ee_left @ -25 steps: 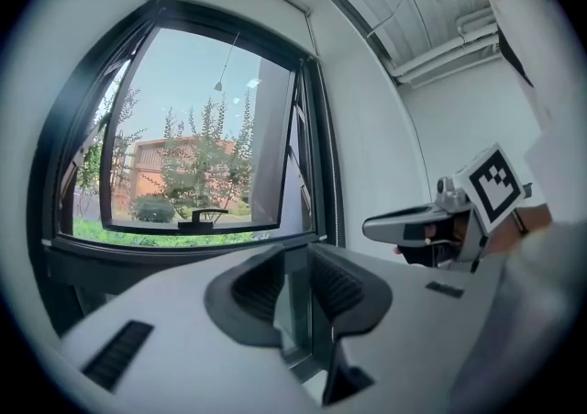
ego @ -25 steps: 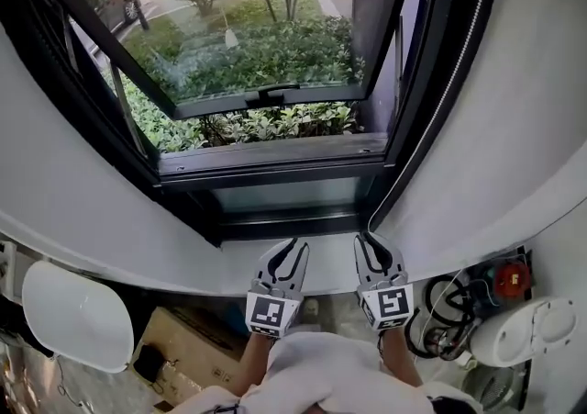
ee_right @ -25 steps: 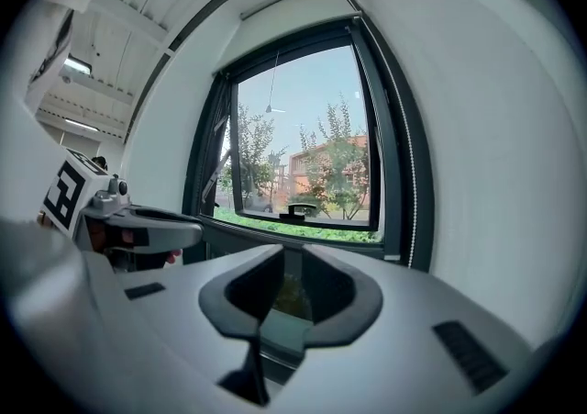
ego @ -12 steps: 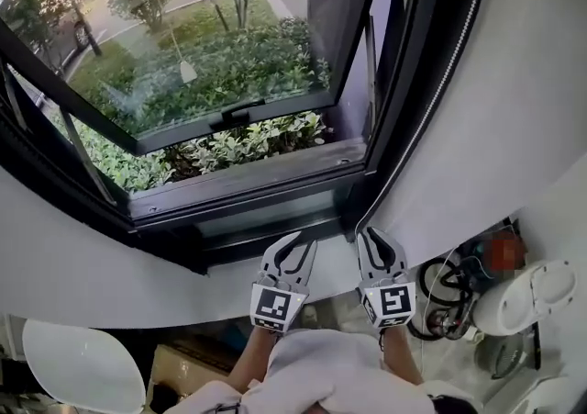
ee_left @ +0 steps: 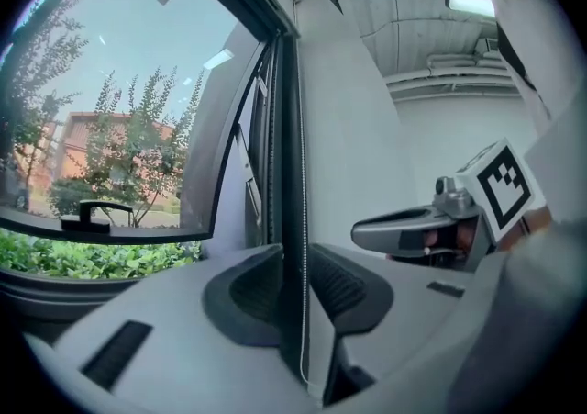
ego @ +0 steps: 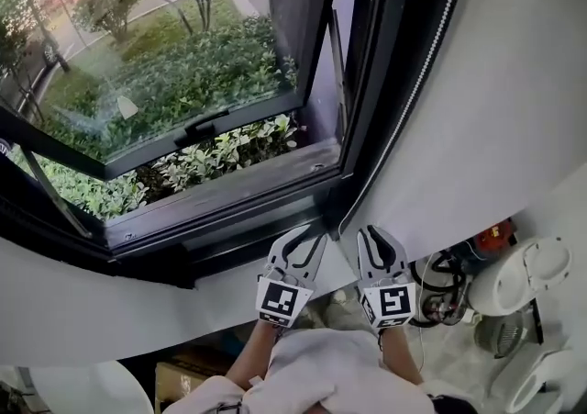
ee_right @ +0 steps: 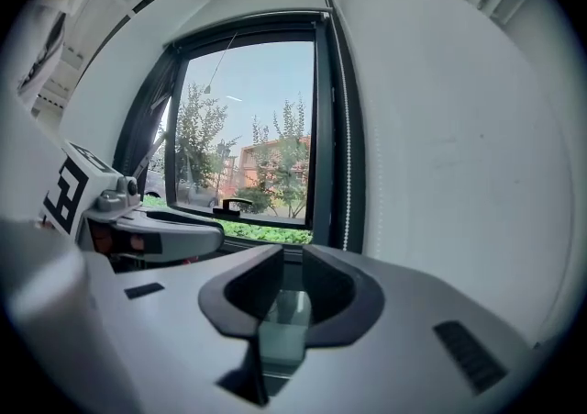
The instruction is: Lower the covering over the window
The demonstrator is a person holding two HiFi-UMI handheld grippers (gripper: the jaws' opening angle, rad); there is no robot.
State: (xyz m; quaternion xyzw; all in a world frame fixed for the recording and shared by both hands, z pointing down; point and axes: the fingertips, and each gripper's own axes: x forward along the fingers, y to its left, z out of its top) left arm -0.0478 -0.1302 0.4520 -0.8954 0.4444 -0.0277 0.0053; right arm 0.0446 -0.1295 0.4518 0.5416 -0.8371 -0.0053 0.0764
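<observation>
The window (ego: 165,63) fills the upper left of the head view. Its glass is bare, its black-framed sash (ego: 197,132) is tipped outward at the bottom, and green shrubs (ego: 220,151) show through the opening. No covering can be made out over the glass, so I judge that lowering has not yet begun.

Along the right edge of the smooth black frame (ego: 362,109) hangs the bead chain (ee_left: 302,238). It is a thin white string of small beads. Its long axis runs from the top right of the head view down to a loop just above the pale sill (ego: 229,297).

The left gripper (ego: 310,240), at lower centre, points up and right at that loop. In its own view the chain runs straight down the gap between its ribbed dark pads. The jaws have just been opening and stand apart, and neither pad presses the chain. I cannot tell whether the beads are already inside the gap or just ahead of it.

The right gripper (ego: 371,238) sits just beside it. Its jaws are slightly apart with nothing between them, and in its view the chain lies up and to the right of the gap. The left gripper is therefore the better aligned for a vertical pull.

Right of both rises a plain, matte white wall (ego: 514,128).
</observation>
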